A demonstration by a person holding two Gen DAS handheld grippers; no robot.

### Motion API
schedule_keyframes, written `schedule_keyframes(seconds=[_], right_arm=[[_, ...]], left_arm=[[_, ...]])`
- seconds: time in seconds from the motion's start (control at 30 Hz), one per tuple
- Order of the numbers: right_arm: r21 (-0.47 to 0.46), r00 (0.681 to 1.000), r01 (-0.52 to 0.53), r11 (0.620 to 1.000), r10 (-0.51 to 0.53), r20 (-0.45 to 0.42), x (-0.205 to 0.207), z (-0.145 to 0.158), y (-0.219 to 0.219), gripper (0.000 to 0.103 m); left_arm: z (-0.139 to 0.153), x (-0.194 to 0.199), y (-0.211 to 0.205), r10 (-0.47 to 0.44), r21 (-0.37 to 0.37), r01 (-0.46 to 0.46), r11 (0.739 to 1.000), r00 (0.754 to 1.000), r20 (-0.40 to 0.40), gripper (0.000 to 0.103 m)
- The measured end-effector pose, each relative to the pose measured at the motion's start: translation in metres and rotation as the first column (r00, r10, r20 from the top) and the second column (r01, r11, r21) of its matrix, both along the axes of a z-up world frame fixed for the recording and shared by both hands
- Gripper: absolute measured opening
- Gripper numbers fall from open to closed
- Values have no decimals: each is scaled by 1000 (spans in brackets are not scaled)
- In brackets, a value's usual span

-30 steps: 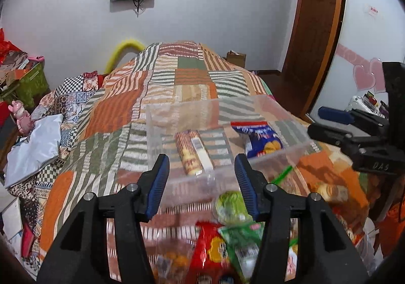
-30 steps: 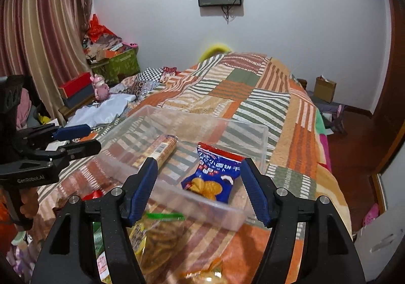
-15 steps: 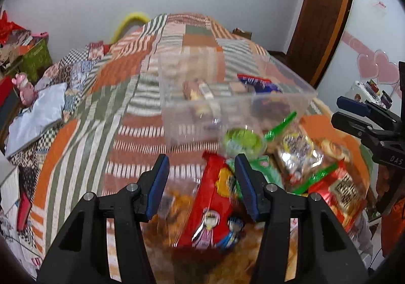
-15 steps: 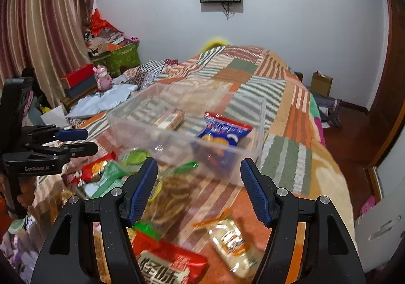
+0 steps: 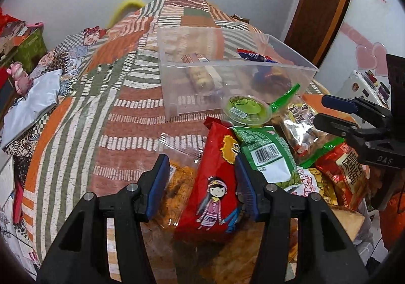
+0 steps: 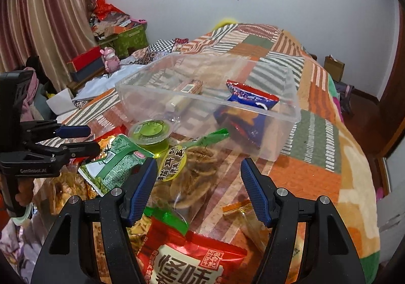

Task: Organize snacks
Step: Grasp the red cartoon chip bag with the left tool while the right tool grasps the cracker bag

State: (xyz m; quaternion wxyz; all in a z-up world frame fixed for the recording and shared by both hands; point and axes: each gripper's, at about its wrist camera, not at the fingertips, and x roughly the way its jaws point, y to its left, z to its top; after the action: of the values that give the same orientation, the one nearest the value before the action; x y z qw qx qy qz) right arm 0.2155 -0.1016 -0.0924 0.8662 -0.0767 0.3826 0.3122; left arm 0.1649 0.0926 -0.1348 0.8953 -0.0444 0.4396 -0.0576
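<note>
A clear plastic bin [image 5: 227, 64] [image 6: 202, 101] sits on the patchwork bed with a biscuit tube [image 5: 200, 76] [image 6: 189, 87] and a blue chip bag [image 5: 268, 71] [image 6: 250, 100] inside. Loose snacks are piled in front of it. My left gripper [image 5: 201, 165] hangs open over a red bag with cartoon children [image 5: 215, 182], its pads not pressing it. My right gripper [image 6: 199, 170] is open above a clear bag of brown crisps [image 6: 187, 177]. A green jelly cup [image 5: 246, 109] [image 6: 150, 129] and a green pea bag [image 5: 265, 154] [image 6: 116, 165] lie between them.
A red bag with large characters [image 6: 187, 258] lies under the right gripper, and a small clear packet [image 6: 240, 210] to its right. A clear bag of orange snacks [image 5: 177, 182] is under the left one. Pink toy [image 5: 19, 76], boxes and a white cloth lie left of the bed.
Both grippers have sunk and tipped down toward the snack pile, so the bin now sits higher and farther off in both views. Jaw openings look unchanged.
</note>
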Motion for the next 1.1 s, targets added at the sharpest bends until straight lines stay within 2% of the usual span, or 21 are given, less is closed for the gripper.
schedule_keyframes(seconds=[0.27,0.67,0.7,0.77,0.9,1.1], right_arm=[[-40,999,-22,999,20,-33,2,-8,6,65],[-14,994,-53,998,51,-101,4,-17,9,65],[-8,993,-56,998,55,-102,3,-17,9,63],[14,991,-69,998,70,-117,3,-17,8,52],[21,993,-69,997,70,-96,1,-16,8,46],[27,996,-67,997,68,-63,-3,-11,8,37]], left_arm=[[-6,5,-9,-38,-12,38,999,999,-14,53],[-12,14,-26,-97,-5,96,995,994,-44,54],[-13,14,-26,-96,-8,96,995,994,-45,54],[-13,14,-26,-94,-10,94,996,995,-43,52],[-7,7,-27,-81,12,81,997,997,-11,41],[0,-3,-26,-67,29,66,997,998,22,36]])
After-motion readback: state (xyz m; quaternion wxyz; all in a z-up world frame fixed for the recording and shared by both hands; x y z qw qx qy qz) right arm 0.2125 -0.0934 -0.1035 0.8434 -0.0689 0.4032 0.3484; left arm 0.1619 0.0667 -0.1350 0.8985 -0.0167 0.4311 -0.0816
